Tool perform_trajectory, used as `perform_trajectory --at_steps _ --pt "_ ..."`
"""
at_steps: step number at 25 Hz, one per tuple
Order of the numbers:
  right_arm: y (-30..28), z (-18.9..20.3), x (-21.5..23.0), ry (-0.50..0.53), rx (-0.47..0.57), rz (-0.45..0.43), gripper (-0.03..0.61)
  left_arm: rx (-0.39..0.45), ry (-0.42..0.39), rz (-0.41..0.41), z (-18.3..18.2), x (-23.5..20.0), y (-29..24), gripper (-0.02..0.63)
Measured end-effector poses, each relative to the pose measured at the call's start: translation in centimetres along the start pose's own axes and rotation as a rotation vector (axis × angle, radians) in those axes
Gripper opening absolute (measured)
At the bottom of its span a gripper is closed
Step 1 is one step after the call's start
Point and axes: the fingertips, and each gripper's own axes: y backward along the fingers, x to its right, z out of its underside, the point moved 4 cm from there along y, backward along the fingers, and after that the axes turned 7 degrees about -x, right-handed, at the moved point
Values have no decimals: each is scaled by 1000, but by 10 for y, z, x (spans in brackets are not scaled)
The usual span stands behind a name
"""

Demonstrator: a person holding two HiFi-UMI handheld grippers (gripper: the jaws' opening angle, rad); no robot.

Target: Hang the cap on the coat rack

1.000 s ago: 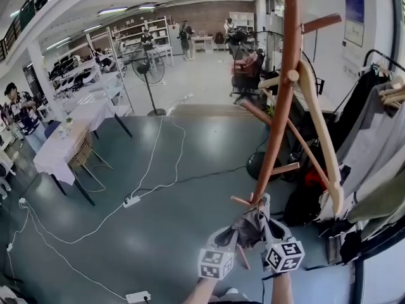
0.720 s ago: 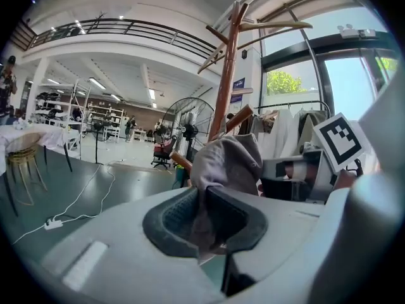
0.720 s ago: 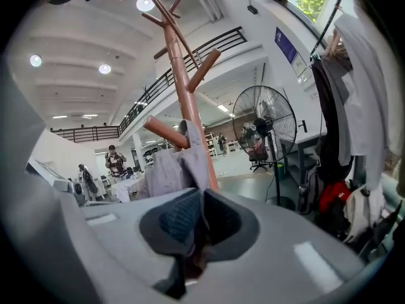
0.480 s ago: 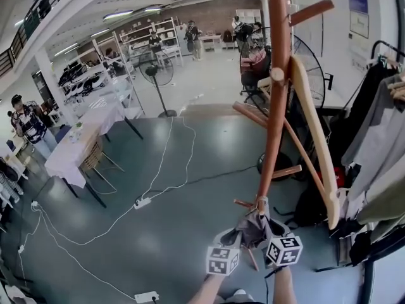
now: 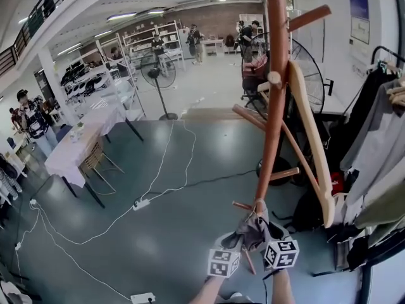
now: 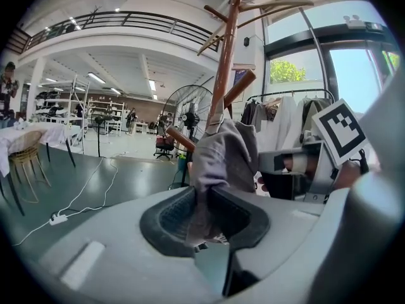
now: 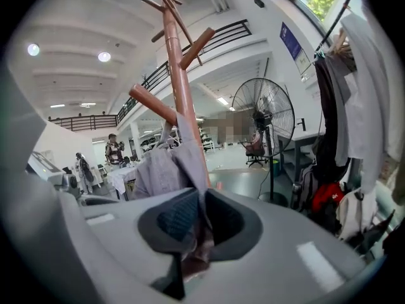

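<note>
A grey fabric cap (image 5: 252, 227) hangs bunched between my two grippers, close to the foot of the brown wooden coat rack (image 5: 272, 106). My left gripper (image 5: 233, 240) is shut on one edge of the cap (image 6: 218, 160). My right gripper (image 5: 261, 236) is shut on the other edge of the cap (image 7: 166, 166). The rack pole (image 6: 226, 62) rises just beyond the cap with angled pegs (image 7: 155, 105) on both sides. A short low peg (image 5: 241, 206) sticks out just above the cap. A light wooden hanger (image 5: 313, 144) hangs on the rack's right side.
A clothes rail with grey and dark garments (image 5: 376, 138) stands at the right. A standing fan (image 7: 266, 116) is behind the rack. White cables and a power strip (image 5: 141, 204) cross the grey floor. A cloth-covered table (image 5: 85, 141) and people stand far left.
The head view has shifted slightly, so the rack sits a little more upright and left in the frame. Both grippers stay shut on the cap just below the low peg.
</note>
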Motion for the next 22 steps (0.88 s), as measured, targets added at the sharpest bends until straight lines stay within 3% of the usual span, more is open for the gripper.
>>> perform_trajectory --at_steps 7,11,13,14,22 --pt "16 9 16 -15 6 19 107 20 14 -49 8 -19 11 89" --pt "25 -16 25 -11 65 34 96 127 -56 -108 -37 -27 23 46" --pt "30 -32 26 1 107 34 22 188 -67 -114 -61 -28 30 26" --pt "33 -43 25 8 132 33 14 218 -68 -114 -72 -27 34 23" --pt "68 -113 8 72 348 31 3 399 -79 -122 -132 -16 63 12"
